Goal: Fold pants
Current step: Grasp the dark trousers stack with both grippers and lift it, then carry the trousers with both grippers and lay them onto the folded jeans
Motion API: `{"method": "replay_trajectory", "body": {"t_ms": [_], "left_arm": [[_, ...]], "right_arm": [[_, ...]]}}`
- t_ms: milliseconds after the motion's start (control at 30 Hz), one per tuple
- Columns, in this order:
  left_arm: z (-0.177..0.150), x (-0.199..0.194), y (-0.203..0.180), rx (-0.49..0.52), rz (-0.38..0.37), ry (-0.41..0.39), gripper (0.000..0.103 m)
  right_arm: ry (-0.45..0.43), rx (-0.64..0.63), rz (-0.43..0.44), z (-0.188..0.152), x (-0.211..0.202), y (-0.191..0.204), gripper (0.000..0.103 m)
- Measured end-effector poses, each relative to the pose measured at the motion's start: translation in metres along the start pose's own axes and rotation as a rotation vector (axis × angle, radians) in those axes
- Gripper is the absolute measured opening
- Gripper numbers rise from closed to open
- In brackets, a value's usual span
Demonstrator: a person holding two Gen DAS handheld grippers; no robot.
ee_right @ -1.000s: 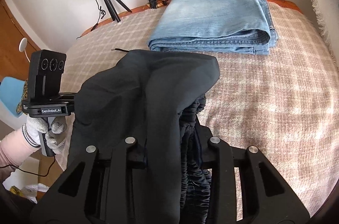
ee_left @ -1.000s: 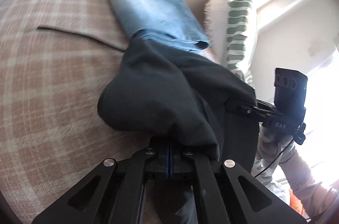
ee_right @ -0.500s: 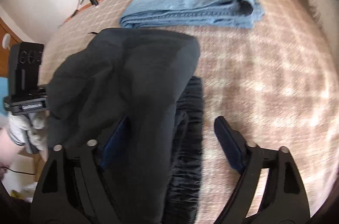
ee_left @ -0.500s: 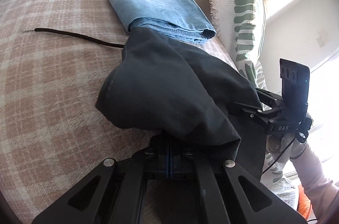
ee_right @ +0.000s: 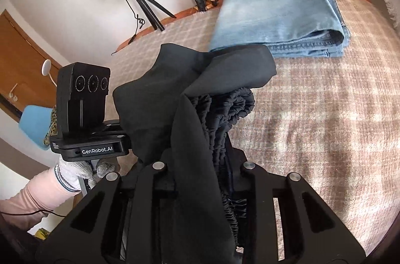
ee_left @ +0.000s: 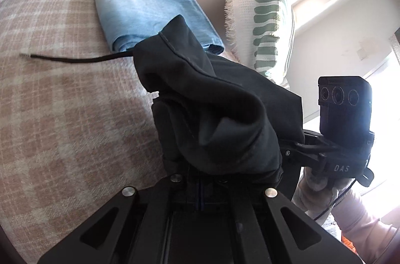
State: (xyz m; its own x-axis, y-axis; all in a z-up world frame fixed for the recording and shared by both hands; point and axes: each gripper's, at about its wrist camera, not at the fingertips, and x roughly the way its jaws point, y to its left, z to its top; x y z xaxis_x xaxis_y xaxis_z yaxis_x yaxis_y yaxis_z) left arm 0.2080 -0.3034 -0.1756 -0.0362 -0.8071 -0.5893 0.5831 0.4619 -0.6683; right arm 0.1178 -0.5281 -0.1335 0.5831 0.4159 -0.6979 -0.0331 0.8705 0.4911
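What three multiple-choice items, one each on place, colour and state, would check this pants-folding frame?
1. Where do the folded light-blue denim jeans lie?
A. on the plaid beige blanket
B. on a chair
C. in a gripper

2. What colour are the soft pants with the gathered waistband held up between the grippers?
A. red
B. black
C. white

3. How is the left gripper?
A. wide open, empty
B. shut on the pants
C. resting on the jeans

Key: 1 A, the jeans sit flat on the blanket beyond the pants; 2 B, the fabric is black in both views; 3 B, cloth bunches from its closed jaws.
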Motion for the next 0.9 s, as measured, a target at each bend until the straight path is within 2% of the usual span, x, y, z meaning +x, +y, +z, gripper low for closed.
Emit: {"method": "replay_trajectory", "body": {"t_ms": [167,333,533,633,800,900], "left_arm": [[0.019,-0.013,-0.005,0.009,-0.016,-0.037,0.0],[0.052,-0.022,-0.019,0.048,0.0,-0.079,0.0],[0.111,-0.02,-0.033,0.09,0.004,-0.094,0.0],[0.144,-0.014,-0.037,0.117,0.035,-0.11,0.0],[0.201,0.006,-0.022,0.104,0.066,-0.124,0.0],[0.231,0.02,-0.016,0.125,0.11,-0.117,0.0]], "right_arm": [[-0.047,-0.008,0.006,0.023,-0.011,0.011,0.027],[-0.109,-0.019,-0.018,0.057,-0.025,0.014,0.027],[-0.165,-0.028,-0.045,0.106,-0.039,0.007,0.027],[-0.183,-0.037,-0.061,0.135,-0.038,-0.005,0.027],[-0.199,-0.03,-0.098,0.181,-0.023,-0.02,0.027],[-0.21,-0.013,-0.099,0.204,-0.012,-0.036,0.027]]}}
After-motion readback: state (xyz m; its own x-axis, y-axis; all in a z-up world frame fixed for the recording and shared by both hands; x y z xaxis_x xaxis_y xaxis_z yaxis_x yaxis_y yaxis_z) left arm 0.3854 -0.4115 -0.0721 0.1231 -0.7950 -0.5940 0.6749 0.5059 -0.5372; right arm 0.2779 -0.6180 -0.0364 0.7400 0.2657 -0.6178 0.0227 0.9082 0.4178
